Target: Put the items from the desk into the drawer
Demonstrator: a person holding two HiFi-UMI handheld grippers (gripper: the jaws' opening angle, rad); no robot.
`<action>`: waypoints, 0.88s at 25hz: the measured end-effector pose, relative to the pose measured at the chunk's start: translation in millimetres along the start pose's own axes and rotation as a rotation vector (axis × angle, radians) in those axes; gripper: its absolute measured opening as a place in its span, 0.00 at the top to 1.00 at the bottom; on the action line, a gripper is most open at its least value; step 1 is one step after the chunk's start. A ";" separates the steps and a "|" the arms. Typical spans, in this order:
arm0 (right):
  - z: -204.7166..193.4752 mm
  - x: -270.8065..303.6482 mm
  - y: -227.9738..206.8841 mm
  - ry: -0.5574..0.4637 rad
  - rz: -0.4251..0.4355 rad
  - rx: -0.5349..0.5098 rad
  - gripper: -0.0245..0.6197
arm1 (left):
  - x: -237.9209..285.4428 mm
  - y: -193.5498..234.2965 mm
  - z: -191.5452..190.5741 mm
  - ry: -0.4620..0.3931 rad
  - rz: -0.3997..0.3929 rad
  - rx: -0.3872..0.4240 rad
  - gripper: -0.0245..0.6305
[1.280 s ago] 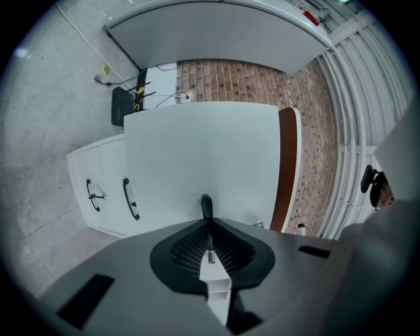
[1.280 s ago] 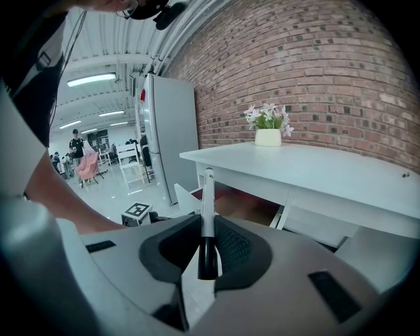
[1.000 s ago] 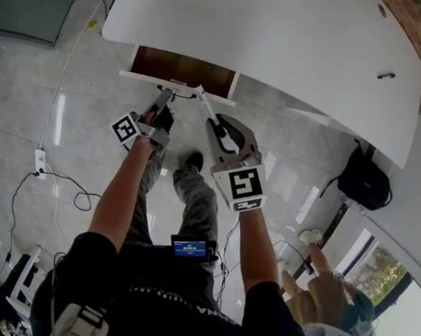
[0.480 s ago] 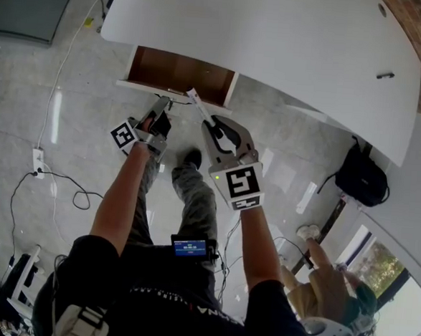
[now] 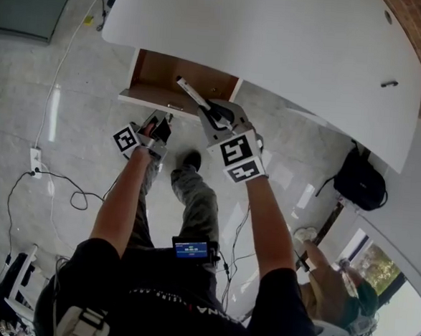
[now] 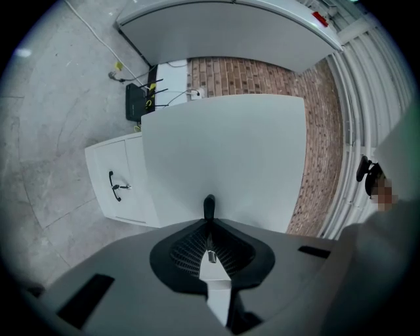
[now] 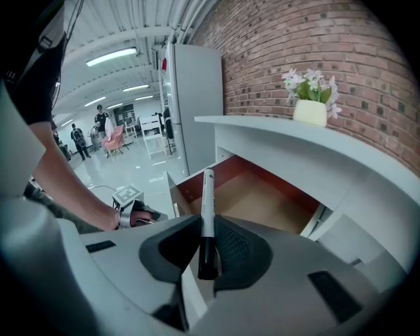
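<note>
- The right tool is advancing. A second ago it was hanging short of the drawer front, and it is now reaching over the open drawer.
- Its jaws are clamping a marker pen at the black cap end. The white barrel is projecting straight ahead of the tool, and in the head view its tip is lying over the brown drawer interior.
- The drawer is showing more of its interior than a second ago, so it appears to have been drawn further out.
- The left tool was up at the drawer front a second ago. It is now standing back and apart from it, down and to the left of the right tool.
- In its own view, the left tool's jaws are resting together with nothing between them.
- A pot of flowers is standing on the tabletop, above and ahead of the right tool.
- Two small things at the far end of the tabletop are too small to identify.
- Judgement: the opening step looks complete and the placing step is in hand. The marker pen is not yet in the drawer; it is being held over the opening.
- Judgement: the next move calls for lowering the right tool into the opening before parting its jaws. A round pen let go from a height could roll or bounce out.
</note>
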State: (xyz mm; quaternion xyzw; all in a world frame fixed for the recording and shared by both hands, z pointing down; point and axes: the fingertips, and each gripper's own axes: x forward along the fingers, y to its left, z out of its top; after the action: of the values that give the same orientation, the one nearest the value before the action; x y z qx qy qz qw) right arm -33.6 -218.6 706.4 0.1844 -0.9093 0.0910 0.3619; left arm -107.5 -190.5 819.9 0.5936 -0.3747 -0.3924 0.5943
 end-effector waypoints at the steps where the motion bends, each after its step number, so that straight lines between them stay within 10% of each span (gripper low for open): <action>1: -2.3 8.2 0.2 0.020 0.019 -0.014 0.85 | -0.7 2.0 -0.7 0.000 0.003 -0.004 0.92; 22: -54.9 135.3 -5.8 0.406 0.208 -0.195 0.85 | -2.3 26.2 -1.6 0.042 0.031 -0.023 0.92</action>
State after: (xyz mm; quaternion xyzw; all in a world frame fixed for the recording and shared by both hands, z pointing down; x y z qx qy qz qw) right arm -87.7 -243.9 839.8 0.0317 -0.8364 0.0748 0.5420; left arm -106.4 -188.0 846.1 0.5892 -0.3665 -0.3748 0.6149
